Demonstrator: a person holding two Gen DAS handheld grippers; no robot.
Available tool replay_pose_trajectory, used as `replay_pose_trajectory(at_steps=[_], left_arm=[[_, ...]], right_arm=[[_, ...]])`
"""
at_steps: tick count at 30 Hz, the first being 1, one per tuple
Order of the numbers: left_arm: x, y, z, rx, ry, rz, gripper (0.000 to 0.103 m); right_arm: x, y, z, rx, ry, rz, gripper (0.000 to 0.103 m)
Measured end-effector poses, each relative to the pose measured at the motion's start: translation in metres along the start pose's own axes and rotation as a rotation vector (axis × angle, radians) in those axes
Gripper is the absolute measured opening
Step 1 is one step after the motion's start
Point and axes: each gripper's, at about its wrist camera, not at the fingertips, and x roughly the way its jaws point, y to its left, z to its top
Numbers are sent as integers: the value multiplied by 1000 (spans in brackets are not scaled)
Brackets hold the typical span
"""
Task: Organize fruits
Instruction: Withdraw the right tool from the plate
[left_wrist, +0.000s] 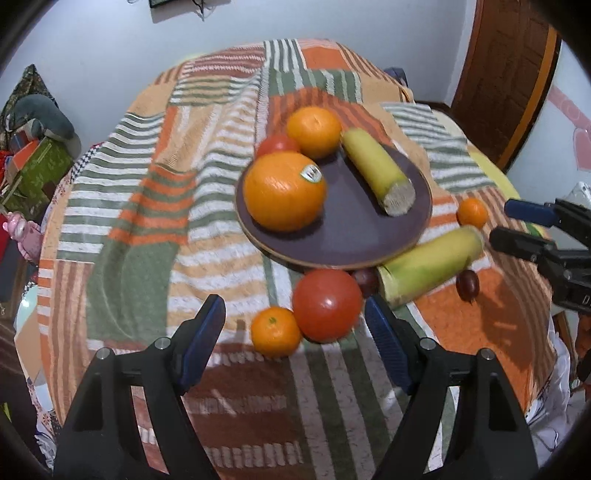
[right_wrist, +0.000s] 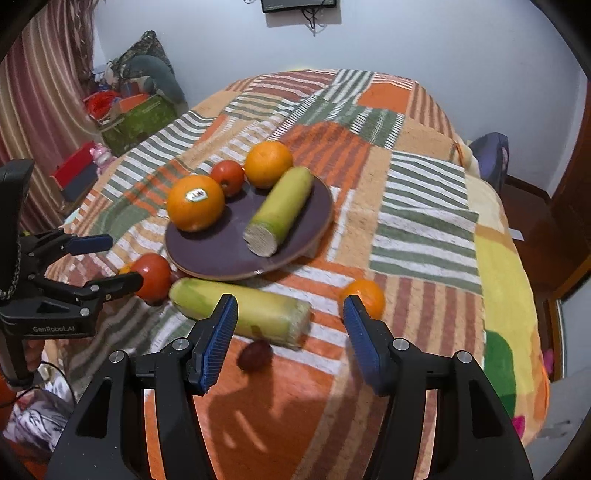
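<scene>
purple plate (left_wrist: 347, 236) is loaded with two oranges, a tomato and one yellow-green stalk piece (left_wrist: 376, 170); left on the blanket (left_wrist: 140, 221): second stalk piece (right_wrist: 240, 314), tomato (left_wrist: 327, 304), two small oranges, dark small fruits; left gripper (left_wrist: 295, 332) and right gripper (right_wrist: 290, 325) are spread, nothing held; task judged roughly half done

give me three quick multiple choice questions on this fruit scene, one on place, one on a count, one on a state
1. Where does the stickered orange lie?
A. on the purple plate
B. on the blanket
C. in a tool

2. How many oranges rest on the plate?
A. one
B. two
C. four

3. How is the left tool?
A. shut on a tomato
B. open, empty
C. shut on a banana

Answers: 1 A, it sits on the plate's near-left part. 2 B, the stickered one plus a plain orange. 3 B, its fingers stand apart, gripping nothing.
</scene>
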Motion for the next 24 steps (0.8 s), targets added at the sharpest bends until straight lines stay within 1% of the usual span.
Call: replay_pose_trajectory(at_steps=[2,5,9,11,13,14,15,19,21,24], left_arm=[[4,-6,-2,18,5,16,78],[10,-11,1,24,12,51,78],[18,-11,5,20,24,64,78],[22,-13,6,29,26,79,81],[27,-16,6,39,33,94,84],[30,-18,6,45,39,96,85],[31,-19,6,48,43,95,85],[36,-22,8,61,47,108,85],[36,-22,8,62,49,109,86],[37,-21,9,62,50,108,87]], right_arm=[[1,-5,-4,9,8,-16,56],[4,-12,-9,17,22,-67,56],[10,-19,-16,41,43,-75,56],[14,-21,-18,46,48,-79,56],[14,-22,-19,50,34,-86,63],[14,-23,-18,52,28,-97,67],[14,-24,-18,52,23,-107,69],[14,-27,-18,58,10,-116,70],[13,-30,-18,67,5,-154,70],[14,-36,-19,91,15,-138,70]])
